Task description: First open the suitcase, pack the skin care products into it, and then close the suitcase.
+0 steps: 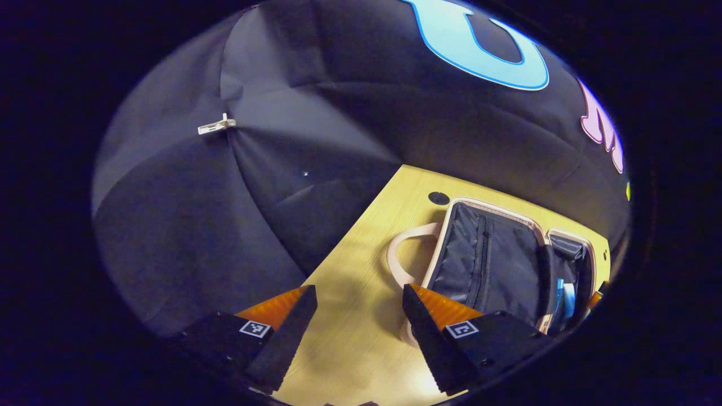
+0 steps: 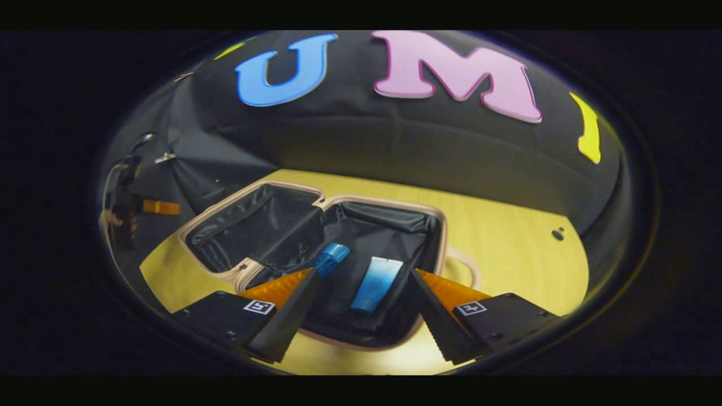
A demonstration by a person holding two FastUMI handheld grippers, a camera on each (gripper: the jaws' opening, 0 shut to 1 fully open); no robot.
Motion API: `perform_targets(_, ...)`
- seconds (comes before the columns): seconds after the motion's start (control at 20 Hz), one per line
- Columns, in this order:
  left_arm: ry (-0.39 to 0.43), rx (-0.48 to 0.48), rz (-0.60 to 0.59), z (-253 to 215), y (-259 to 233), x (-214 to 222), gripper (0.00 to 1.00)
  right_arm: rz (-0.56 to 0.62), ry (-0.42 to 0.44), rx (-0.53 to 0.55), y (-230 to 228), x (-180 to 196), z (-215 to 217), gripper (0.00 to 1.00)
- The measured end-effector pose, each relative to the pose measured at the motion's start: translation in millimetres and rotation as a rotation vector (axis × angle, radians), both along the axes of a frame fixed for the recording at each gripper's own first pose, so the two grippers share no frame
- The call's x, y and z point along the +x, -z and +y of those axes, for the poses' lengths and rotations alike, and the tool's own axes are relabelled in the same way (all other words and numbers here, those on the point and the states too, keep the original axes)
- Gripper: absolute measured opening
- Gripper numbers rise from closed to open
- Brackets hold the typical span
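Observation:
The pink-rimmed suitcase (image 2: 383,201) lies wide open on the yellow wooden table (image 2: 507,237), both black-lined halves facing up. In the right-hand half rest a blue bottle (image 2: 334,255) and a flat blue tube (image 2: 374,285). My right gripper (image 2: 365,276) hovers open just above that half, with nothing between its fingers. In the left gripper view the suitcase (image 1: 491,265) sits to the right, with blue products (image 1: 564,299) at its far end. My left gripper (image 1: 359,293) is open over bare table beside the pink handle (image 1: 397,254). It is also visible far left in the right gripper view (image 2: 161,207).
A black round hole (image 1: 438,198) sits in the tabletop near the suitcase corner. The table's left edge (image 1: 350,237) runs close to the black cloth wall, which carries a small pale clip (image 1: 217,125). A hand (image 2: 119,217) holds the left gripper.

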State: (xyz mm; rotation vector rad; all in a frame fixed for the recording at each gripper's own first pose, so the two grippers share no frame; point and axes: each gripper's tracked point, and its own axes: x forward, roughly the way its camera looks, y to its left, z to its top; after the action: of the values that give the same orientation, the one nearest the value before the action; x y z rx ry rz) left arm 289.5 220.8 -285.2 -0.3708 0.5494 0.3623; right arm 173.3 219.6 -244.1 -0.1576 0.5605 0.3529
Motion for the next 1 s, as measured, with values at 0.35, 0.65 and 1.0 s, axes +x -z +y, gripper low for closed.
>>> perform_targets(0.35,-0.043,-0.310,0.022,5.2,47.6,60.6,0.94,-0.107,0.093,-0.041,-32.0,-45.4,-71.0,0.97)
perform_targets(0.65,-0.076,-0.561,-0.007,-0.6,61.9,90.2,0.72,-0.061,0.244,-0.014,-34.1,-56.6,-132.4,0.97)
perform_targets(1.0,-0.086,-0.451,-0.067,3.7,18.2,76.6,0.14,-0.062,0.286,0.010,-44.1,-58.0,-165.1,0.98)
